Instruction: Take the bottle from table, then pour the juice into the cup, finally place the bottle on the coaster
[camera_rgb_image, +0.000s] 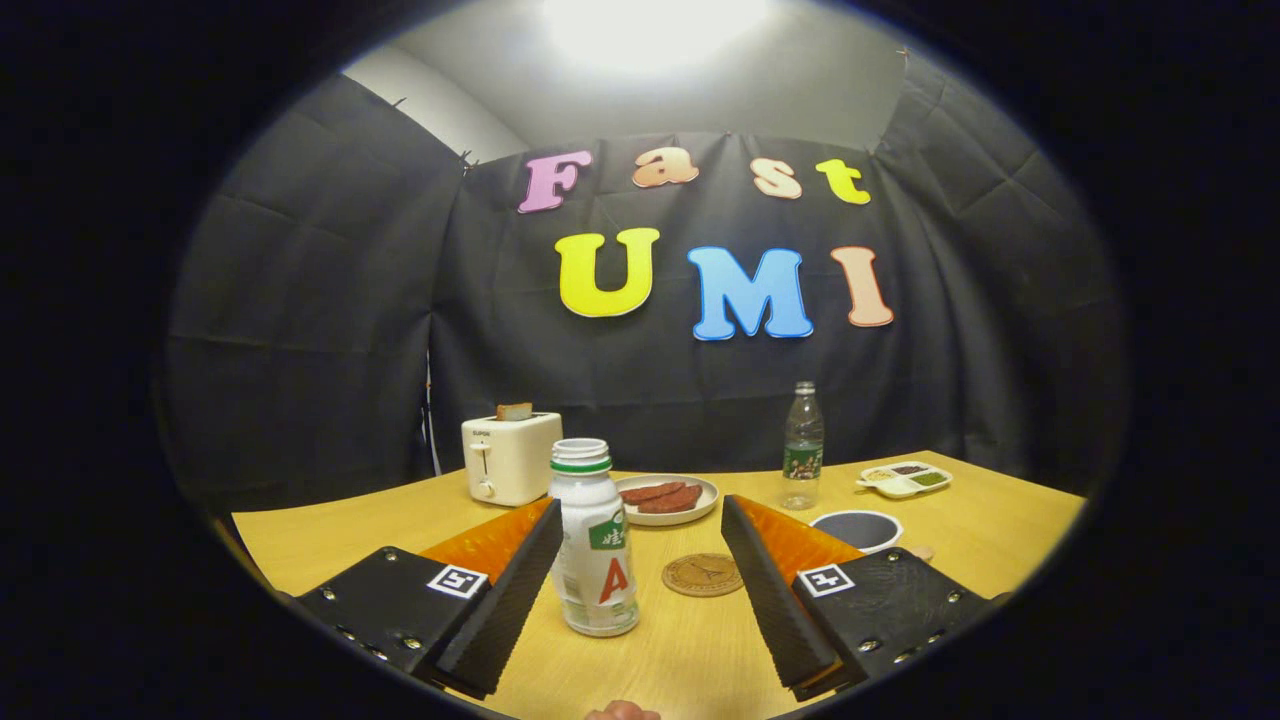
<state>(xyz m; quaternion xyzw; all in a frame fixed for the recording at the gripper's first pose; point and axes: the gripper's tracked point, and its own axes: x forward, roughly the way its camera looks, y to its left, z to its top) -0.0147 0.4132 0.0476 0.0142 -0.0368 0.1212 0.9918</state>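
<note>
While the gripper (640, 555) hangs low over the wooden table (330, 540), its jaws stand spread wide with nothing pinched between them. Beyond the left finger sits a white toaster (510, 457) with a slice of bread (514, 411) poking out of its slot. Between the fingers, hard by the left one — whether it touches that pad cannot be told — stands the bottle (594, 537), upright, white with a green band under its cap. Just ahead of the gap between the jaws lies the round coaster (703, 575), flat on the table and apart from the bottle. Farther out past it, a plate (668, 497) carries reddish slices. Beyond the right finger stands a clear water bottle (803, 445), and the cup (856, 529) sits just beside that finger's outer edge — dark inside. Farthest right, a small divided dish (904, 479) holds sauces.
</note>
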